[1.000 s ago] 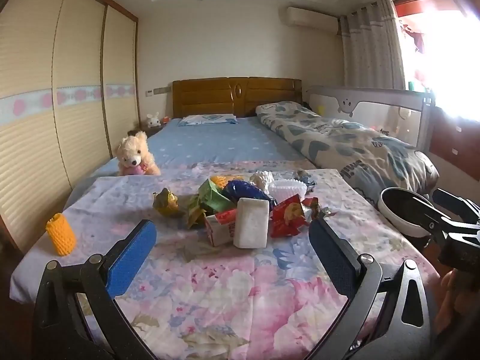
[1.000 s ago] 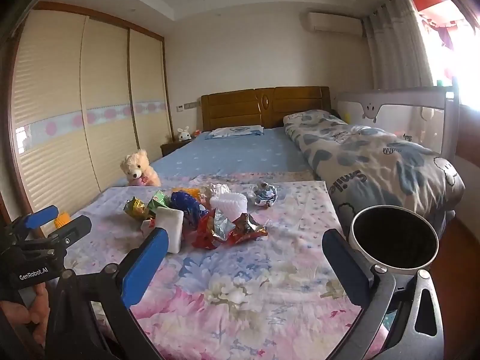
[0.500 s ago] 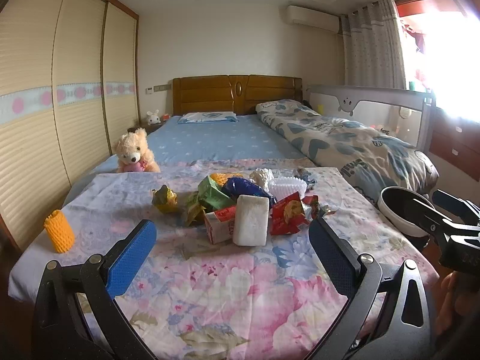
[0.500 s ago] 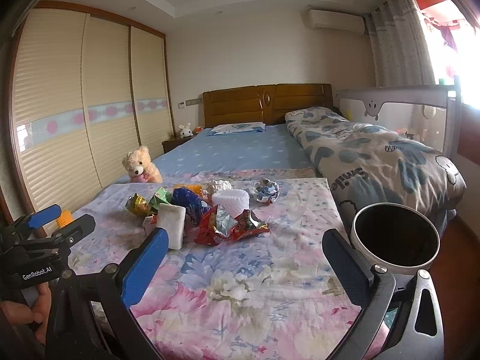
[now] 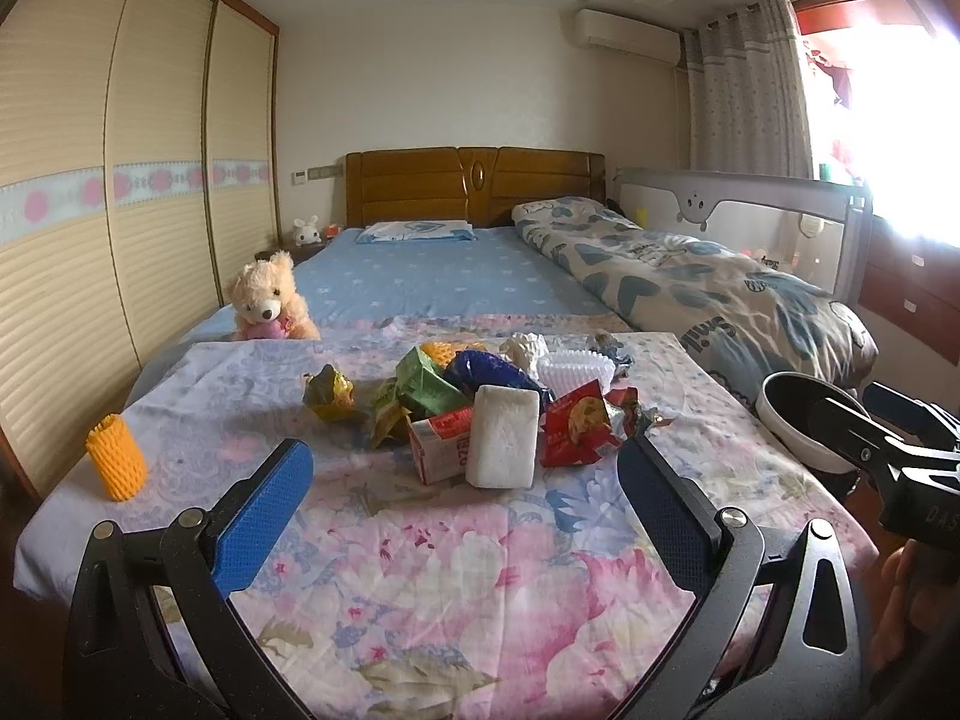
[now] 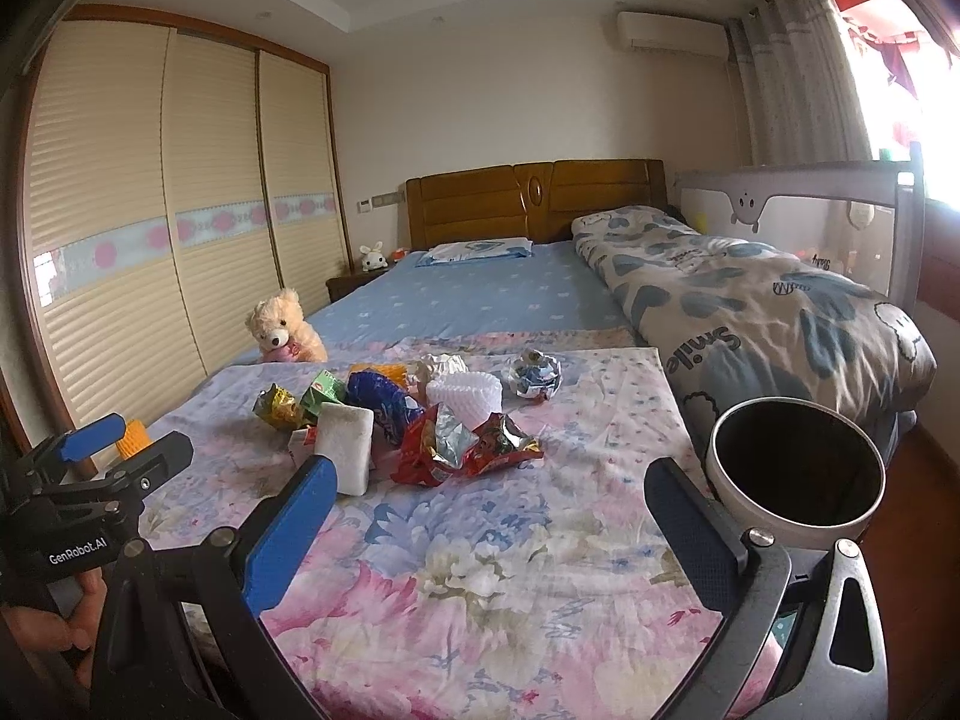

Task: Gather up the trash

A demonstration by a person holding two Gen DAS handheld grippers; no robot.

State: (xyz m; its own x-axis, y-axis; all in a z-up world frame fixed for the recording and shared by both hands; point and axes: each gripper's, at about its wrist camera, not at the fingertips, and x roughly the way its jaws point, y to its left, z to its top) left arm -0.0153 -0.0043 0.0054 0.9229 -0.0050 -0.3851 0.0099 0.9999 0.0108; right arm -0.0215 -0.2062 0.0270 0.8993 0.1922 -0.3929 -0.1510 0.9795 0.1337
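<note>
A pile of trash lies on the floral sheet: a white foam block (image 5: pixel 503 437) (image 6: pixel 345 447), a red snack wrapper (image 5: pixel 579 429) (image 6: pixel 462 450), a small carton (image 5: pixel 438 444), green and blue bags (image 5: pixel 429 387), a white foam net (image 6: pixel 463 396) and a crumpled wrapper (image 6: pixel 536 375). A white bin with a black inside (image 6: pixel 795 474) (image 5: pixel 798 414) stands at the bed's right edge. My left gripper (image 5: pixel 465 498) is open and empty, short of the pile. My right gripper (image 6: pixel 486 516) is open and empty, between pile and bin.
An orange foam net (image 5: pixel 117 459) stands apart at the sheet's left edge. A teddy bear (image 5: pixel 267 300) sits behind the sheet on the blue bed. A rolled quilt (image 6: pixel 750 312) lies along the right. Wardrobe doors (image 5: pixel 90 210) line the left wall.
Both grippers have lifted slightly, so the bed and pile sit a little lower in the views. Nothing on the sheet has moved.
</note>
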